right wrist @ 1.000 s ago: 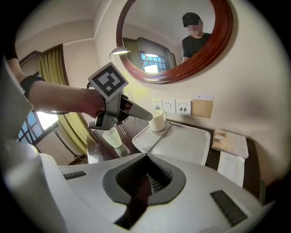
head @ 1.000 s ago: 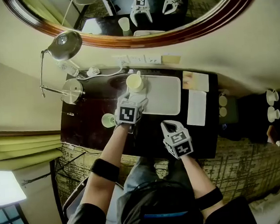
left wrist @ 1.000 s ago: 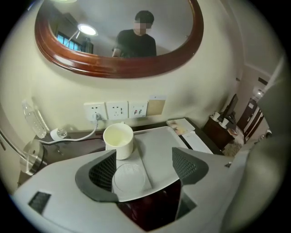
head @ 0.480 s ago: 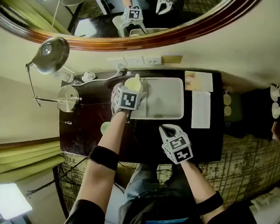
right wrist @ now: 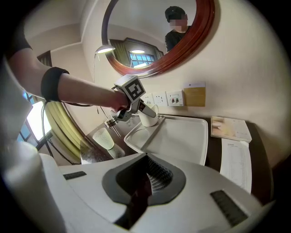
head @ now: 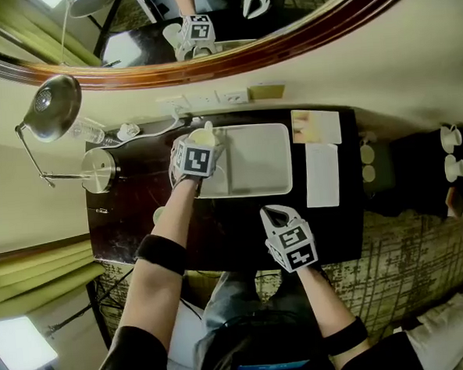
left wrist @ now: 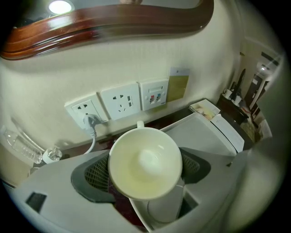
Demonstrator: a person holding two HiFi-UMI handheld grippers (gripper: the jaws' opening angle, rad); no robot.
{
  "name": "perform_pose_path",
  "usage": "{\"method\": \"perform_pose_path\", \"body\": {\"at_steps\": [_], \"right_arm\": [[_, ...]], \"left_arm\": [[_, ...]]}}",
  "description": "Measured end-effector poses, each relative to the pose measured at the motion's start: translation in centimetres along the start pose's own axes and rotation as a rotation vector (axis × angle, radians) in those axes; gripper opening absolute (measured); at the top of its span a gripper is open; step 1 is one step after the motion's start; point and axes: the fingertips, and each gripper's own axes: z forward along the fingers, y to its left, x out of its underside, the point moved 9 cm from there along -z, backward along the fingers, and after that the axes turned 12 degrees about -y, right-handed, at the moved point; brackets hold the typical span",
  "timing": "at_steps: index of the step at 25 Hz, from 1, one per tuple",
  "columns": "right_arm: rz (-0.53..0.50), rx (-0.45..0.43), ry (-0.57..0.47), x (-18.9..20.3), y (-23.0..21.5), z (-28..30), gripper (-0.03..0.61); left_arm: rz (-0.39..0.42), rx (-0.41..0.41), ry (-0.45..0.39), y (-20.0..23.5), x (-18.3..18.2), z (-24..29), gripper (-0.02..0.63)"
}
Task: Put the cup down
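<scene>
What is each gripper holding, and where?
Left gripper: jaws, just closing, flank the cup on the tray; grip cannot be told. Right gripper: shut, empty.

Cup (head: 202,136) at far-left corner of tray (head: 256,171), tray mid-desk (head: 140,221). Papers (head: 322,175) right of tray, lamp (head: 97,168) left, sockets (left wrist: 120,103) on far wall.

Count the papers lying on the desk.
2. A small leaflet at the back right corner of the desk; a longer white sheet just in front of it. Both lie right of the tray. Others may be hidden.
</scene>
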Motion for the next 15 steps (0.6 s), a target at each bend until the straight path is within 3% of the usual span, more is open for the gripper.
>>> {"method": "perform_pose_path", "body": {"at_steps": [7, 15], "right_arm": [[0.0, -0.005, 0.002, 0.0, -0.4, -0.7, 0.0], [-0.056, -0.075, 0.01, -1.3, 0.7, -1.9, 0.0]], "left_arm": [[-0.019, 0.0, -0.026, -0.4, 0.0, -0.9, 0.42], [-0.076, -0.005, -0.111, -3.1, -1.2, -7.7, 0.42]]}}
